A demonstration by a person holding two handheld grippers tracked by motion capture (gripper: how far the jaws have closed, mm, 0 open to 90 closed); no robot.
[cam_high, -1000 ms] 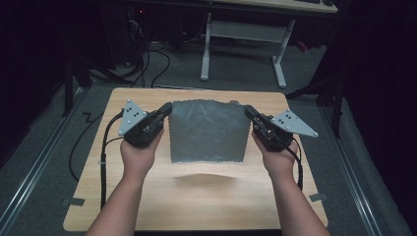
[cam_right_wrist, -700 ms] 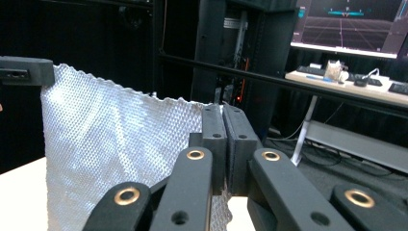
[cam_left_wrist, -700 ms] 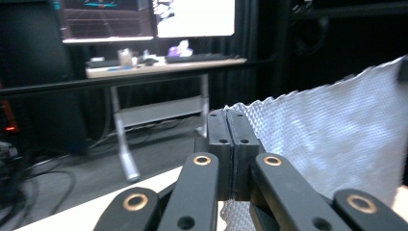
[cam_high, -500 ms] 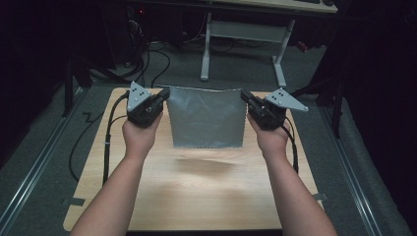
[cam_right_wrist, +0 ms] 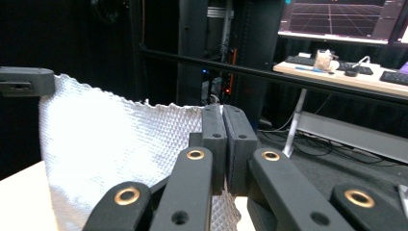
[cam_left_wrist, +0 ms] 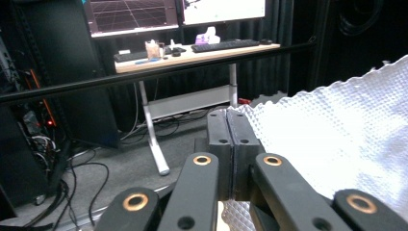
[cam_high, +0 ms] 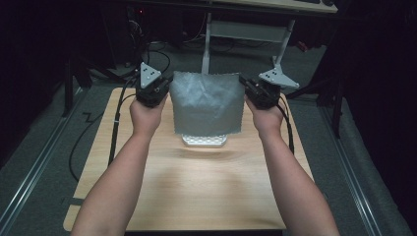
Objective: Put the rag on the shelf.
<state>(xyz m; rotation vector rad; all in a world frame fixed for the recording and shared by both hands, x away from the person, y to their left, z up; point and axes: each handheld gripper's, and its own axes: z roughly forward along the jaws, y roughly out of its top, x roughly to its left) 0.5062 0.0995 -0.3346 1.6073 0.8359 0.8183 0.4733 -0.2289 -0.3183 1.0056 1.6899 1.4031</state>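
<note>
Two grippers hold one grey waffle-textured cloth [cam_high: 208,103] by its upper corners, spread as a flat sheet above the far half of the wooden table [cam_high: 196,191]. The cloth hangs with its top edge level and running left to right between the grippers, its face turned toward the person, and its lower edge just above the table; it looks roughly square, so no long axis stands out, though the stretched top edge sets its line. Below that lower edge, on the table, a lighter patterned strip shows, and whether it belongs to the cloth I cannot tell.

The step in hand appears to be carrying or laying out the spread cloth. To do it well, keep both corners at equal height and the top edge taut, so the sheet comes down without folding under itself, lower edge first.

The left gripper [cam_high: 163,91], at the cloth's upper left corner, has its jaws pressed together on the cloth's edge, as the left gripper view shows. The right gripper [cam_high: 247,90], at the upper right corner, is likewise clamped tight on the cloth.
</note>
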